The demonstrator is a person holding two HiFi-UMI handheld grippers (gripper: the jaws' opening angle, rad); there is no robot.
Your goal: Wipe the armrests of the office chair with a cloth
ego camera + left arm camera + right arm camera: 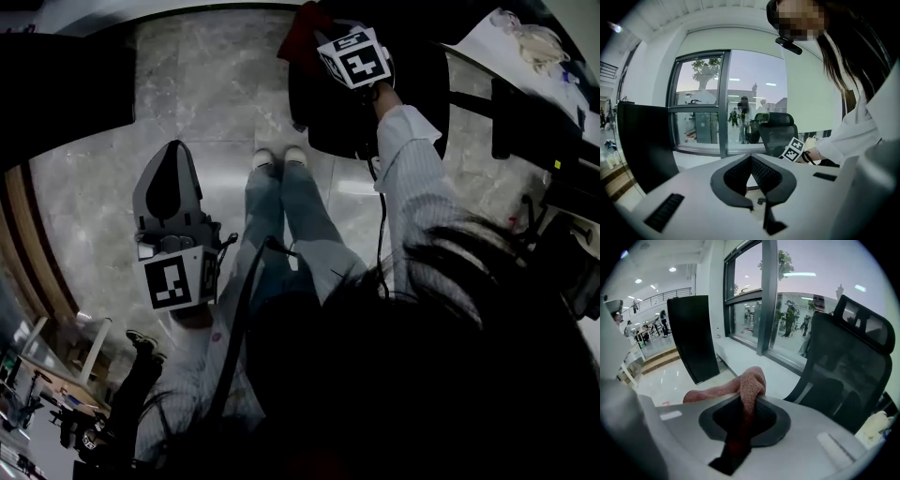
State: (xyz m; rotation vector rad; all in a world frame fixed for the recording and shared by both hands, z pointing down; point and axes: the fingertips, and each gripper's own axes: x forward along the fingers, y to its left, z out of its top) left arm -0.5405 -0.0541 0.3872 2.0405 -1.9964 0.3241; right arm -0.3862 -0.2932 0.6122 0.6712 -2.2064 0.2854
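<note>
My right gripper [326, 39] is held out over the black office chair [375, 108], shut on a red-pink cloth [303, 26]. In the right gripper view the cloth [749, 383] is pinched between the jaws of the right gripper [749, 397] and drapes to the left, with the chair's mesh back [836, 366] and headrest [862, 324] to the right. My left gripper [173, 150] hangs low at the left over the floor, shut and empty. In the left gripper view its tips [751, 158] meet, and the chair [776, 129] stands beyond. I cannot make out the armrests clearly.
A black panel [691, 338] stands on the pale marble floor [206, 84] near a glass wall [701, 108]. A desk [525, 56] with a white bundle [536, 39] lies at the upper right. The person's legs and white shoes [279, 159] are between the grippers.
</note>
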